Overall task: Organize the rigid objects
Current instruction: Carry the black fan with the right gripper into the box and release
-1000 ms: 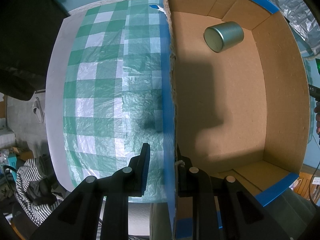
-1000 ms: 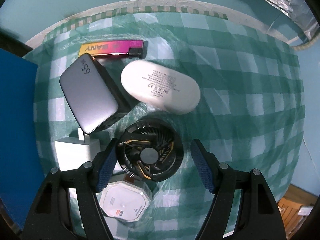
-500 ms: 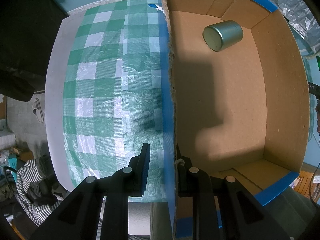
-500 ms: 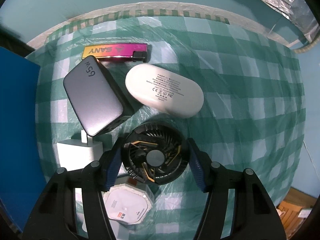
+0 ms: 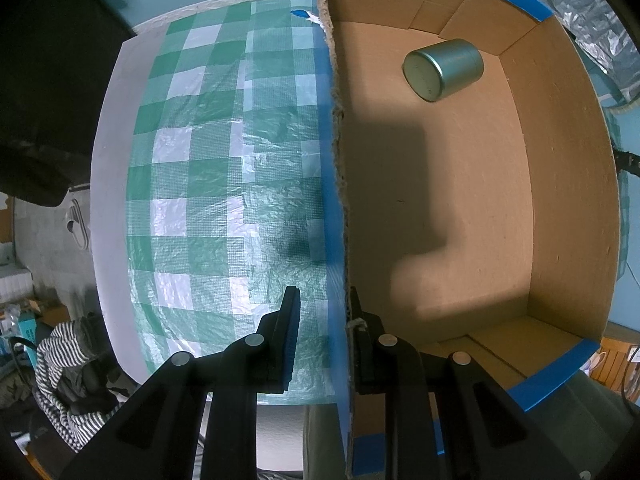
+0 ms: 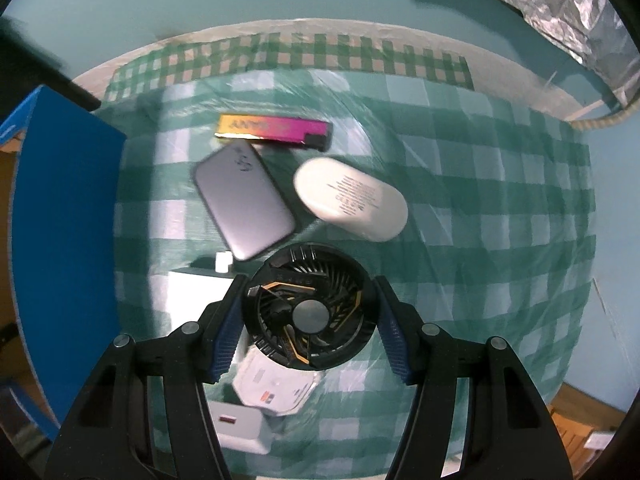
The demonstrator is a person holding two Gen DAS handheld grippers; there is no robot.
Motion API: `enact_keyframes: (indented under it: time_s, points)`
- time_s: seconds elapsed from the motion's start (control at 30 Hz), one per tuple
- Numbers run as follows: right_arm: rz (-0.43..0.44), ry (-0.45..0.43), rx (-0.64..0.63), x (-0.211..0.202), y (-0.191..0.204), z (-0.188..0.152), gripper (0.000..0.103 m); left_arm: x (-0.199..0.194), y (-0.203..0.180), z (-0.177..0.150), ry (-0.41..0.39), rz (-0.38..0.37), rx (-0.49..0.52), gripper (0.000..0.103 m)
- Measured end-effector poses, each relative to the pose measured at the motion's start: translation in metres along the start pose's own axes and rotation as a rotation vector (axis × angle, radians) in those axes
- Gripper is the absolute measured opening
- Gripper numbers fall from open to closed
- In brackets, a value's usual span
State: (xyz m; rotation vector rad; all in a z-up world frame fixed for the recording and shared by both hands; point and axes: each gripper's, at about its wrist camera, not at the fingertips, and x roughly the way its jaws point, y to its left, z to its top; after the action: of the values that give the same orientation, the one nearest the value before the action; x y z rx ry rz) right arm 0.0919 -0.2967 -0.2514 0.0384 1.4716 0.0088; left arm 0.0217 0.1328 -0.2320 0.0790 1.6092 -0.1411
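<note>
My right gripper [image 6: 308, 326] is shut on a round black fan [image 6: 310, 312] with orange trim and holds it above the checked cloth. Below lie a grey power bank [image 6: 244, 204], a white oval case [image 6: 352, 200], a pink and yellow lighter [image 6: 276, 130], a white charger [image 6: 192, 300] and a white hexagonal box [image 6: 276, 392]. My left gripper [image 5: 322, 312] straddles the near wall of the cardboard box [image 5: 340, 200], one finger on each side. A grey metal tin [image 5: 442, 69] lies on its side at the box's far end.
The blue outer wall of the box [image 6: 60, 208] stands left of the objects in the right wrist view. The table edge [image 5: 108, 184] runs along the left of the green checked cloth [image 5: 224, 160]. Crinkled foil [image 6: 560, 4] hangs at the back right.
My right gripper has closed on the black fan and lifted it; the objects below look smaller and farther away. The left gripper and the box have stayed put.
</note>
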Motion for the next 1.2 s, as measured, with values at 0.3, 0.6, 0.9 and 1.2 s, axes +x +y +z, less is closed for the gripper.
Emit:
enact_keyframes:
  time_s: [0.3, 0.6, 0.9, 1.2]
  points:
    - [0.04, -0.034, -0.062, -0.033, 0.028, 0.005, 0.062, -0.002, -0.001, 0.001, 0.001, 0.0, 0.007, 0.021]
    - [0.068, -0.065, -0.139, -0.061, 0.066, 0.015, 0.062, -0.002, -0.003, 0.001, -0.001, 0.0, 0.01, 0.021]
    - [0.096, -0.096, -0.244, -0.082, 0.108, 0.029, 0.062, -0.003, -0.005, 0.002, -0.002, 0.004, 0.014, 0.021]
    - [0.117, -0.121, -0.35, -0.092, 0.154, 0.04, 0.062, -0.002, -0.005, 0.002, -0.002, 0.003, 0.014, 0.021]
